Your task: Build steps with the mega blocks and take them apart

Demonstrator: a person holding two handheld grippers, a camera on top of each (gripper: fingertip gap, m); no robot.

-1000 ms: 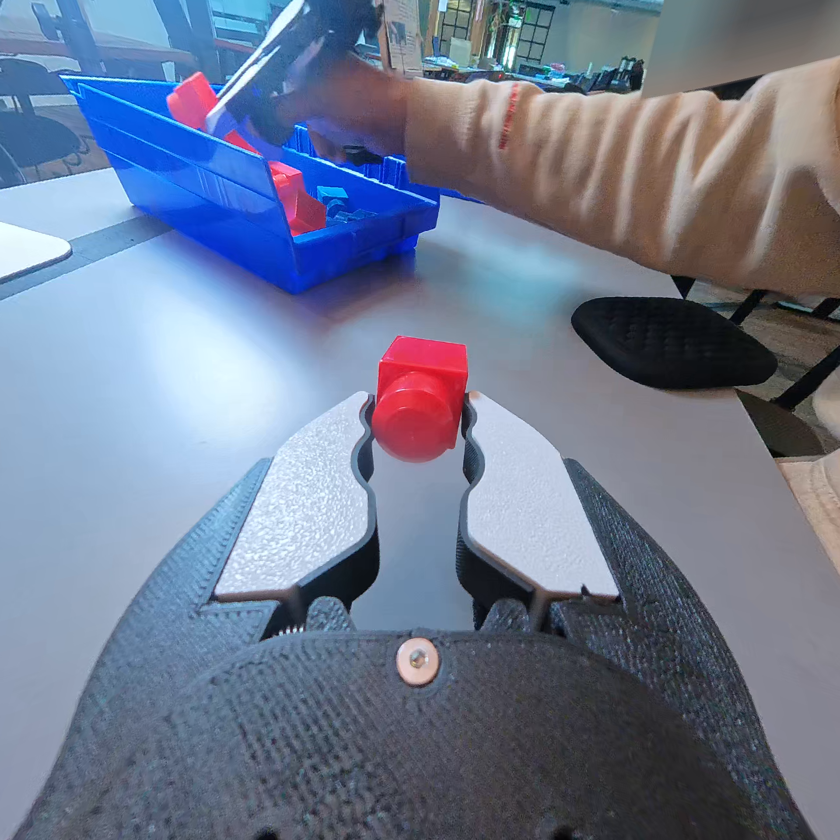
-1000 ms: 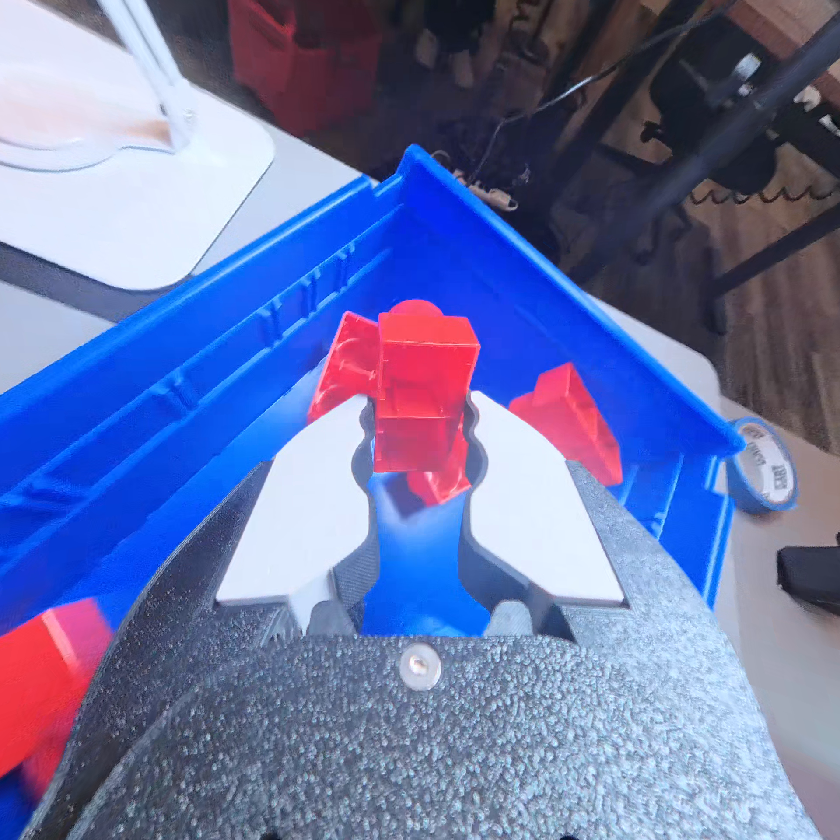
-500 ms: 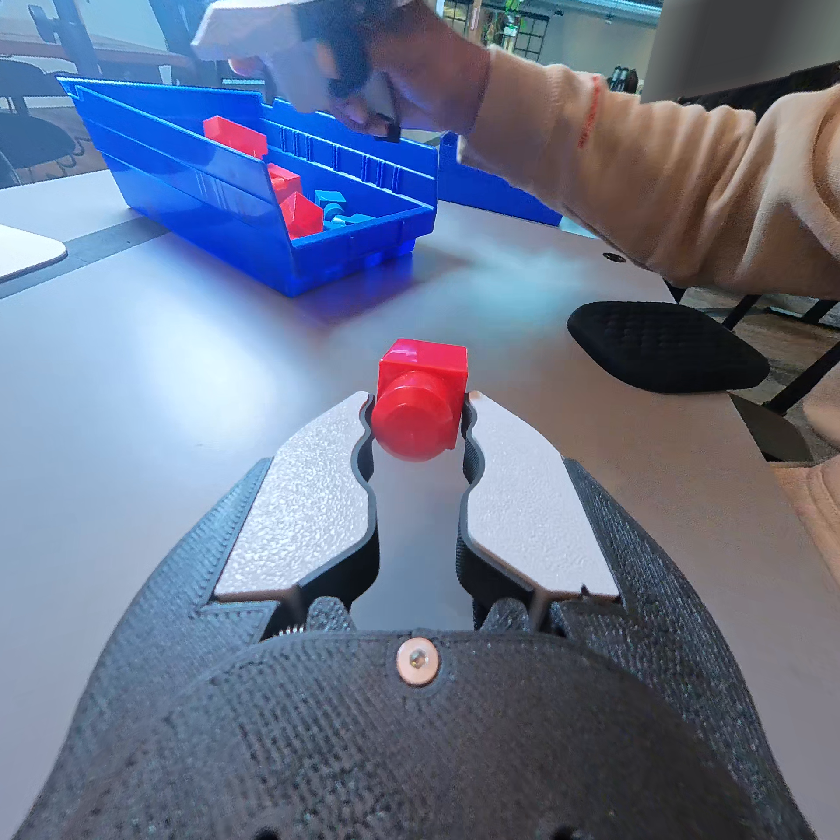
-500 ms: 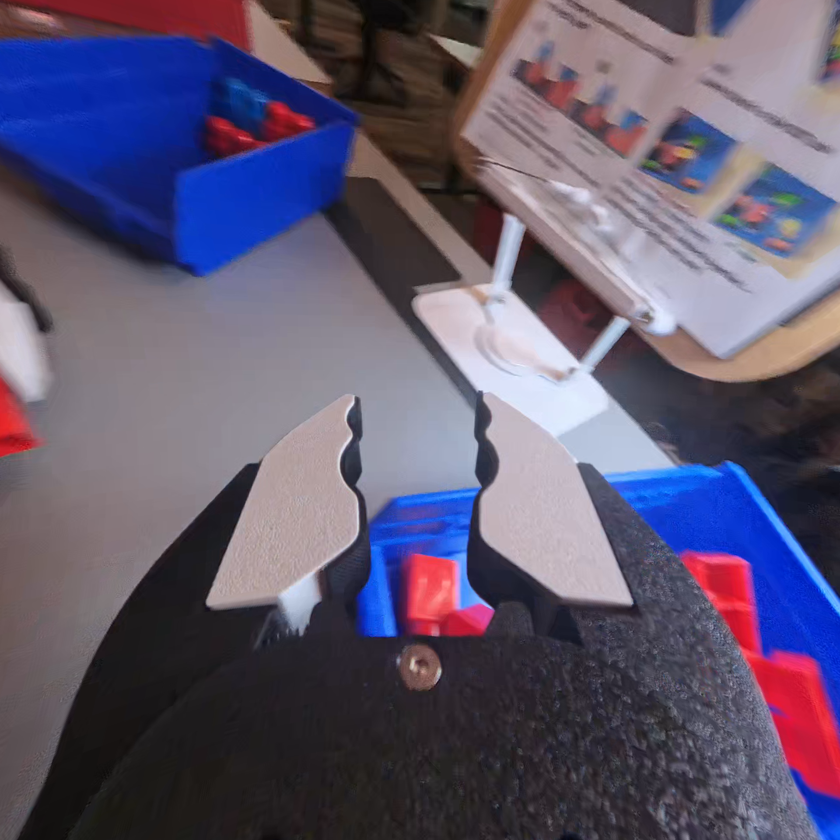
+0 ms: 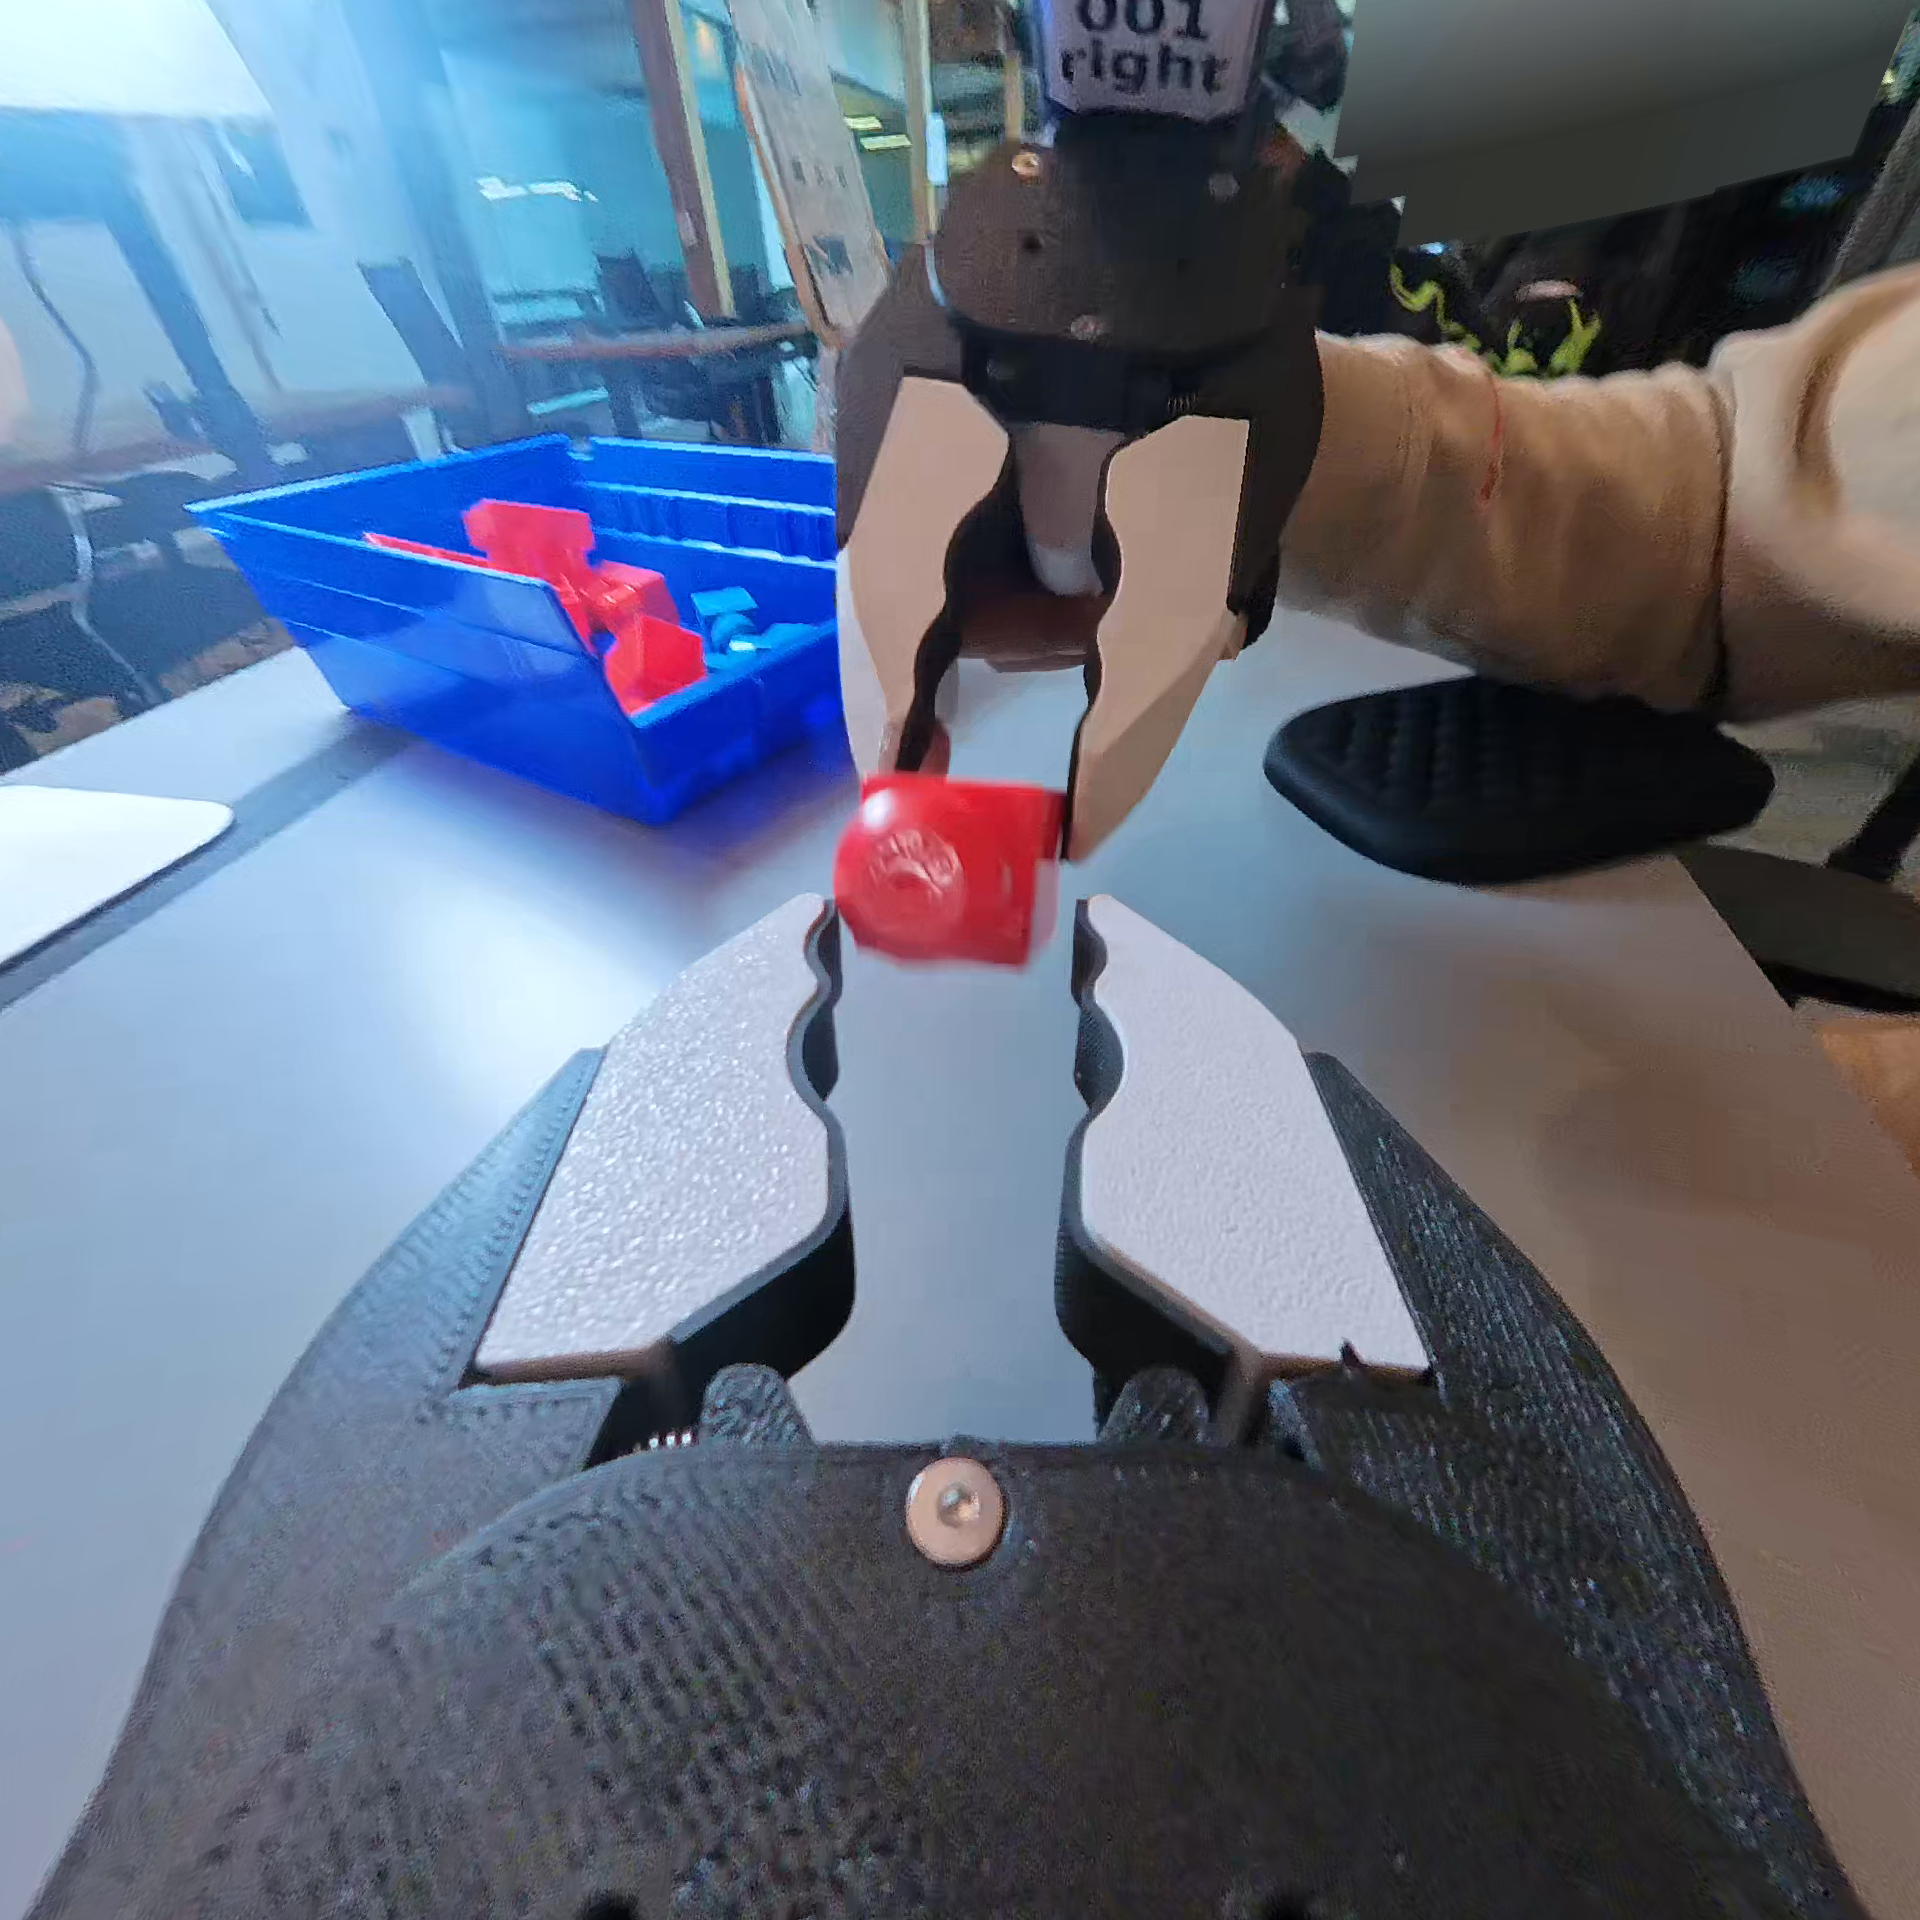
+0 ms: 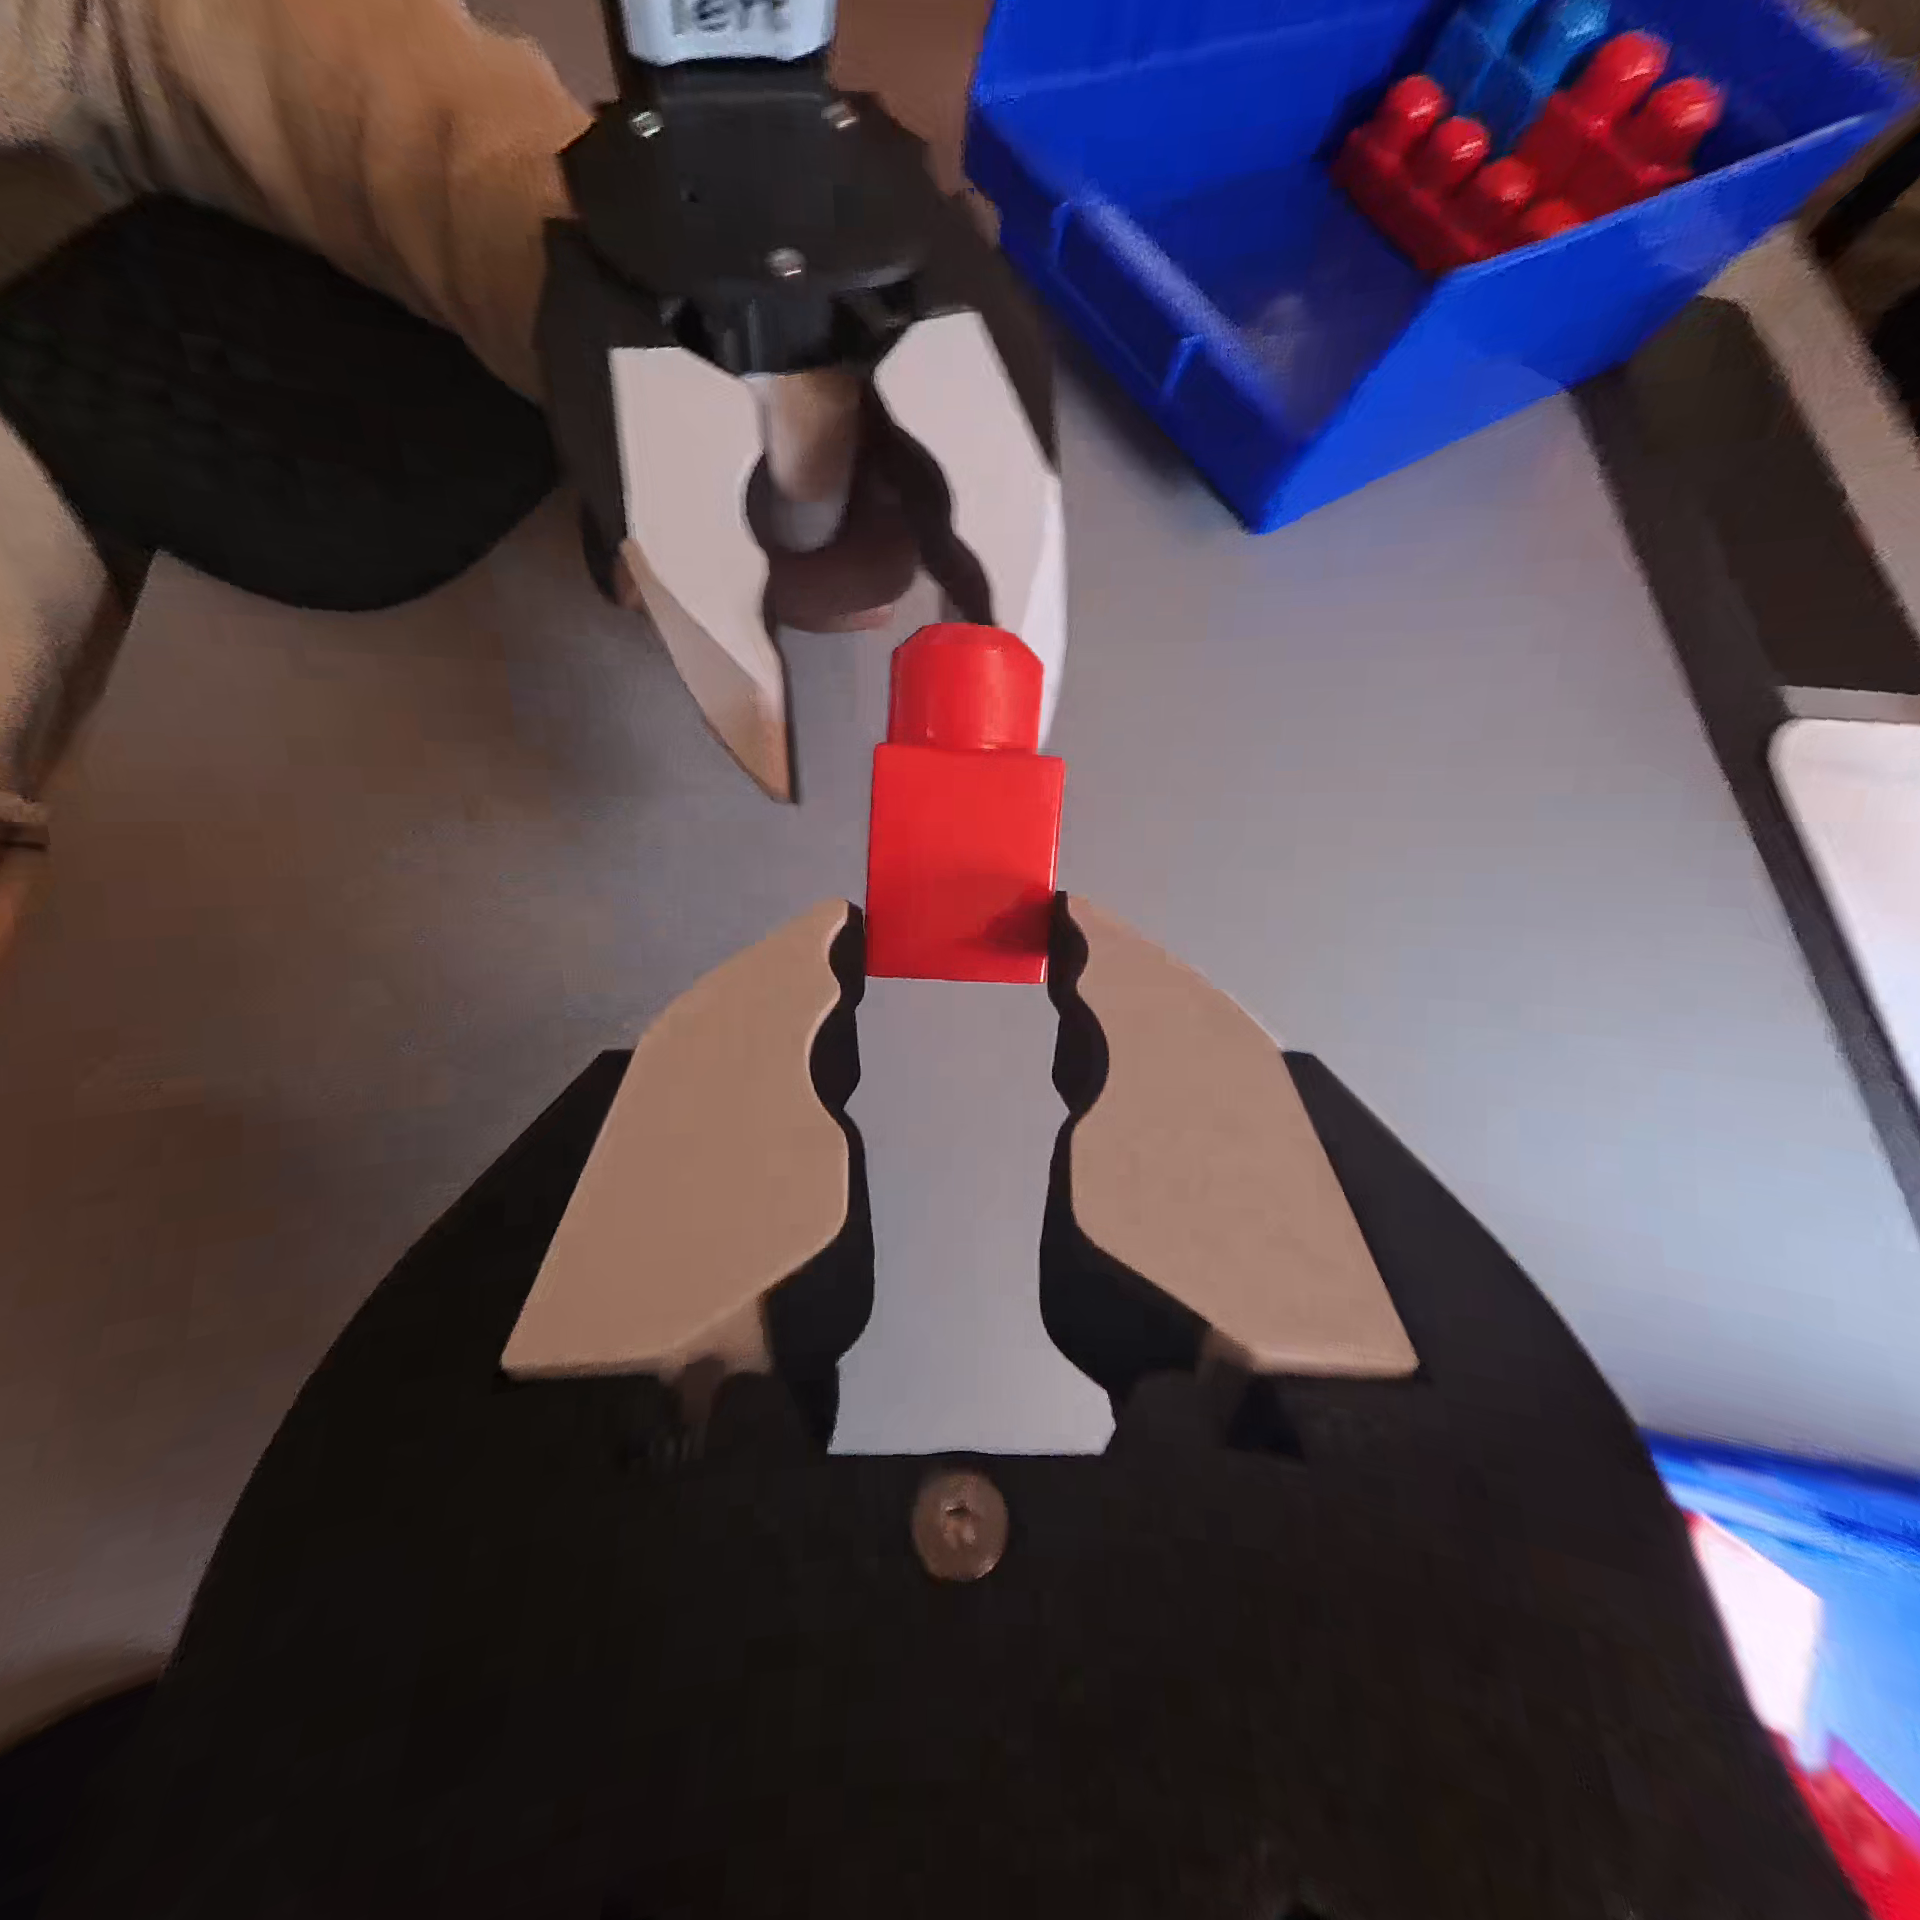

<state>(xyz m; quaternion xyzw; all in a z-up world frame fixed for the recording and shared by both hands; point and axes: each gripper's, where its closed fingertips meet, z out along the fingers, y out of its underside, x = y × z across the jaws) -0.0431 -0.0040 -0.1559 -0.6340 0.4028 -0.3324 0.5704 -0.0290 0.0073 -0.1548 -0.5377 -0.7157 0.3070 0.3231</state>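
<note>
Grey tabletop (image 6: 1351, 831) carries a handover: the single red block (image 6: 961, 831), stud aimed at the left gripper (image 5: 951, 925), is pinched by the right gripper (image 6: 956, 935) at its base. Left jaws stand parted, empty, probably just released. Blue bin (image 5: 499, 644) of spare blocks sits at ten o'clock.

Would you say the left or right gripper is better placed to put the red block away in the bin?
Right: the right gripper clamps the red block; the left gripper is open.
</note>
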